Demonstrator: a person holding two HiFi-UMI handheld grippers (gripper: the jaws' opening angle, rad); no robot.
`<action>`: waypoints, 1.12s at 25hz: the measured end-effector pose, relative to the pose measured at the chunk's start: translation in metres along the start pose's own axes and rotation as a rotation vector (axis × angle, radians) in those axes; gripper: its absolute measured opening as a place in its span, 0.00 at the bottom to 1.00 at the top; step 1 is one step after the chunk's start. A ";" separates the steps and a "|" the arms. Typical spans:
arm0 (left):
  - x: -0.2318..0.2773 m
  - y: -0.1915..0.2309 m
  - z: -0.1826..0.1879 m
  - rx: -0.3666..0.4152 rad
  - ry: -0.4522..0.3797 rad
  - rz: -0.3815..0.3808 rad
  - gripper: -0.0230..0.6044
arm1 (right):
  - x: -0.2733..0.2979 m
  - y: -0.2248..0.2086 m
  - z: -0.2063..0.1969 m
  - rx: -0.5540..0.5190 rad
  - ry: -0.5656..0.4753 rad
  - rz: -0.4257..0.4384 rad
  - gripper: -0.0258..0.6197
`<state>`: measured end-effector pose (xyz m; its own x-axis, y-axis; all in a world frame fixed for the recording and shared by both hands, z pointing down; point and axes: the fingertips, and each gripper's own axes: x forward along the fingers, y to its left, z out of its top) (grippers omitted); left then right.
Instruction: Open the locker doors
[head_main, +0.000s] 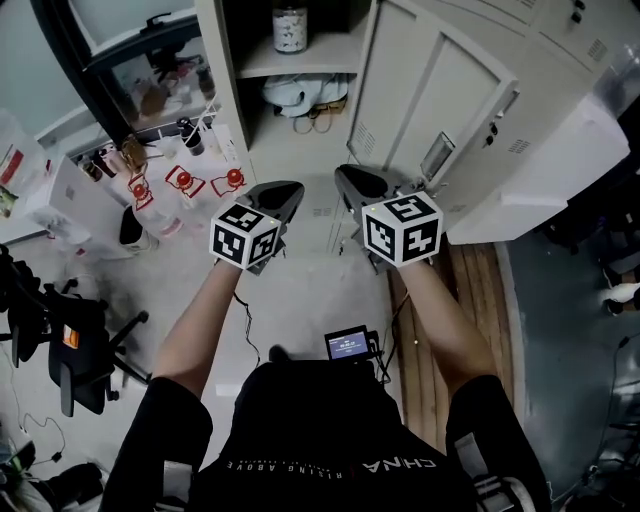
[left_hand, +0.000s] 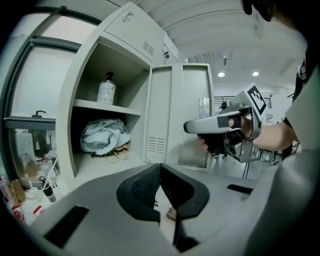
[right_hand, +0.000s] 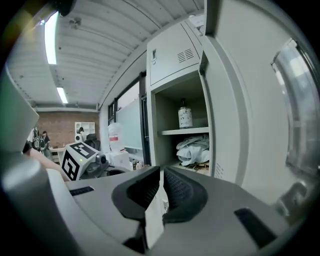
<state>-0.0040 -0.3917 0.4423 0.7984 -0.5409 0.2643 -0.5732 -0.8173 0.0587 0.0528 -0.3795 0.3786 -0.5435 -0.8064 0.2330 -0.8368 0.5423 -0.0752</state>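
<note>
The tall grey locker (head_main: 232, 95) stands with its compartment open, and the door (head_main: 440, 110) is swung out to the right. Inside, a bottle (head_main: 289, 28) stands on the shelf and a bundled cloth (head_main: 300, 94) lies below it. My left gripper (head_main: 280, 195) and right gripper (head_main: 355, 182) hover side by side in front of the opening, both shut and empty, touching nothing. The left gripper view shows the door (left_hand: 177, 115), the cloth (left_hand: 104, 136) and the right gripper (left_hand: 225, 131). The right gripper view has the door (right_hand: 240, 115) close on its right.
Neighbouring lockers (head_main: 560, 40) stay closed to the right, and a white box (head_main: 545, 165) juts out there. Bottles and red-topped items (head_main: 185, 182) crowd the floor at the left. A black office chair (head_main: 70, 350) stands at the lower left.
</note>
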 end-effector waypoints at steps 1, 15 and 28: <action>-0.003 0.000 0.000 -0.001 -0.004 -0.006 0.07 | 0.003 0.003 -0.001 -0.001 0.005 0.011 0.11; -0.059 -0.001 -0.054 0.006 0.028 -0.113 0.07 | 0.018 0.064 -0.037 -0.009 0.099 -0.016 0.11; -0.114 -0.111 -0.057 -0.034 -0.031 -0.025 0.07 | -0.100 0.120 -0.065 -0.081 0.112 0.039 0.11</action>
<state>-0.0423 -0.2279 0.4609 0.8180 -0.5264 0.2320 -0.5581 -0.8240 0.0979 0.0109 -0.2187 0.4090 -0.5614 -0.7553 0.3381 -0.8045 0.5939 -0.0092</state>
